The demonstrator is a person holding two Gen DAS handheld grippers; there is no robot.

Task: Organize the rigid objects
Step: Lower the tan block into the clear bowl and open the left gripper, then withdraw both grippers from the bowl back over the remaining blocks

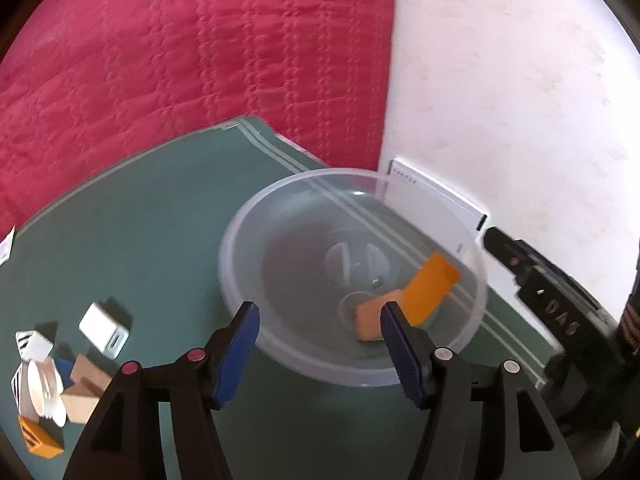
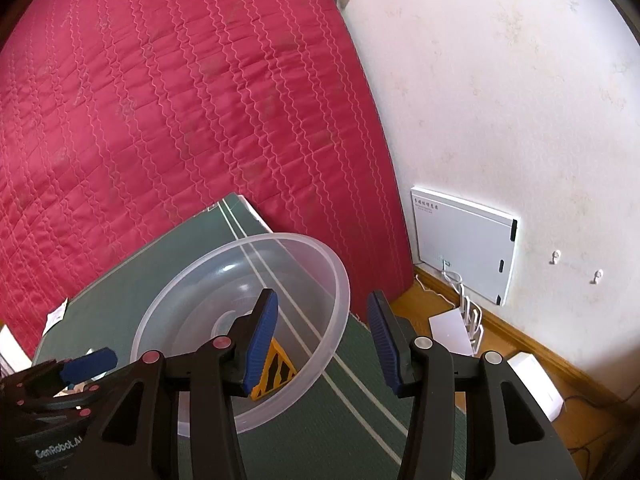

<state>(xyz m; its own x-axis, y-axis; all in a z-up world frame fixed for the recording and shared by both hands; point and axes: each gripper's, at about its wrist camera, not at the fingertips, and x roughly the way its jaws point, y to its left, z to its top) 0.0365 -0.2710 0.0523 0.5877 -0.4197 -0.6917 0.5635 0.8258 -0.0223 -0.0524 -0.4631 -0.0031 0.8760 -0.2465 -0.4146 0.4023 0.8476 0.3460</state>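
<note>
A clear plastic bowl (image 1: 280, 216) stands on a green mat (image 1: 140, 220); an orange box (image 1: 420, 292) lies inside it against the right wall. My left gripper (image 1: 320, 344) is open and empty, held over the bowl's near rim. To its left lie a white charger cube (image 1: 105, 330), a white striped box (image 1: 32, 345), a round white item (image 1: 44, 392), a brown cardboard box (image 1: 84, 388) and an orange striped box (image 1: 38, 438). In the right wrist view my right gripper (image 2: 324, 344) is open and empty above the bowl's (image 2: 200, 292) right rim; the orange box (image 2: 276, 372) shows below its left finger.
The mat (image 2: 360, 420) lies on a red quilted bed cover (image 2: 180, 100). A white wall panel (image 2: 468, 240) sits low on the wall (image 2: 520, 80). White boxes (image 2: 536, 384) and a cable lie on the wooden floor right. The left gripper's body (image 2: 48, 392) shows at lower left.
</note>
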